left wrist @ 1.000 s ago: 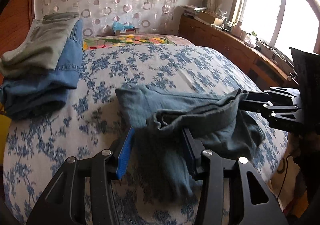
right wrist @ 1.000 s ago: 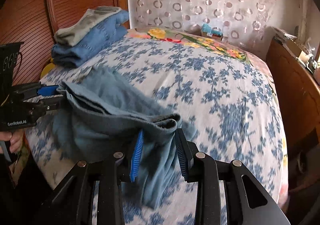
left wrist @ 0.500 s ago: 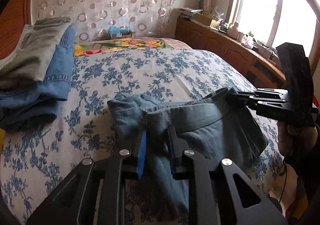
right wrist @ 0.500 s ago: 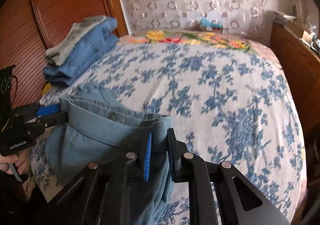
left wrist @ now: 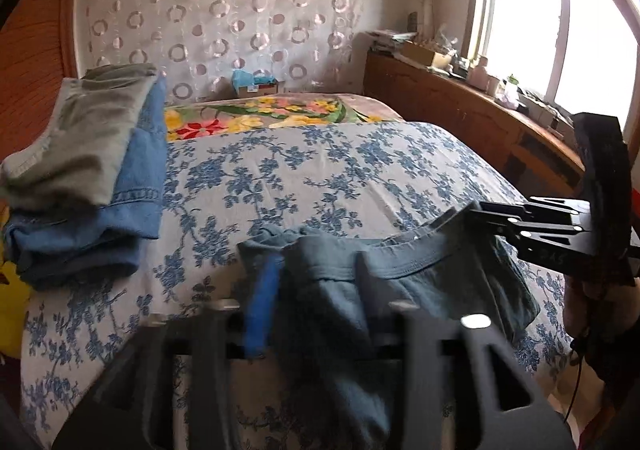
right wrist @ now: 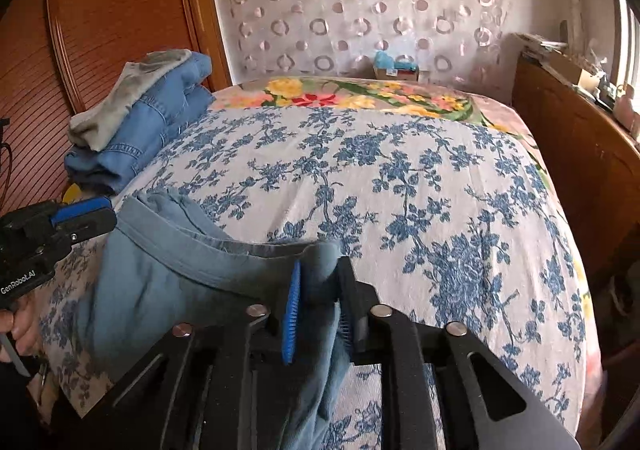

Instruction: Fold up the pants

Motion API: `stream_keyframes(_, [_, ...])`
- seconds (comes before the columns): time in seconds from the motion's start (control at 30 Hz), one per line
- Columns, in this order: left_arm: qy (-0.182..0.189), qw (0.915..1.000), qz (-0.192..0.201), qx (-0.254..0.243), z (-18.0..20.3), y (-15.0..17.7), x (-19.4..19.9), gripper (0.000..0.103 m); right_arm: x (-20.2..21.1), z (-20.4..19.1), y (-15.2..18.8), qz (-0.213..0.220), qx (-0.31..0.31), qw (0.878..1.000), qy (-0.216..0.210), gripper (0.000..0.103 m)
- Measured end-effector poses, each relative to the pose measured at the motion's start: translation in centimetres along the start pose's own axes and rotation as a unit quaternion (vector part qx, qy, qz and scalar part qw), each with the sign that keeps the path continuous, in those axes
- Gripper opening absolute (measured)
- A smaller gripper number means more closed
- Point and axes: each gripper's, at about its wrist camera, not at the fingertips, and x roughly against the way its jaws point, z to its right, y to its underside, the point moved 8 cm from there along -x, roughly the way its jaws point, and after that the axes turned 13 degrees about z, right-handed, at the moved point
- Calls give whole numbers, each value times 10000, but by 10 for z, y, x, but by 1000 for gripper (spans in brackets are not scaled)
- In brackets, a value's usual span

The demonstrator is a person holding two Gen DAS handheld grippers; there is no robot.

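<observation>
At the near edge of the bed (right wrist: 440,177), your left gripper (left wrist: 316,298) and right gripper (right wrist: 318,290) each had the grey-blue pants (right wrist: 168,270) between jaws that were opening, the waistband stretched between them. Farther left sat a stack of folded clothes (left wrist: 84,177).

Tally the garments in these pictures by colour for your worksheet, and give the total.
Grey-blue pants, held between the two grippers at the near edge of the bed: 1
Blue denim, folded in the pile: 1
Grey-green, folded on top of the denim: 1
Total: 3
</observation>
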Motion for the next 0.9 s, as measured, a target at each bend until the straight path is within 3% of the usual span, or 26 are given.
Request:
stream_keyframes(0.17, [98, 9999, -3, 38, -4, 8, 19, 55, 23, -2, 2, 102, 116, 9999, 62, 33])
stream_keyframes(0.7, [253, 9990, -293, 237, -1, 71, 69, 55, 107, -8, 58, 58, 37, 9996, -278, 33])
stream_keyframes(0.9, [441, 9982, -357, 213, 12, 75, 66, 41, 106, -10, 69, -46, -96, 9994, -339, 33])
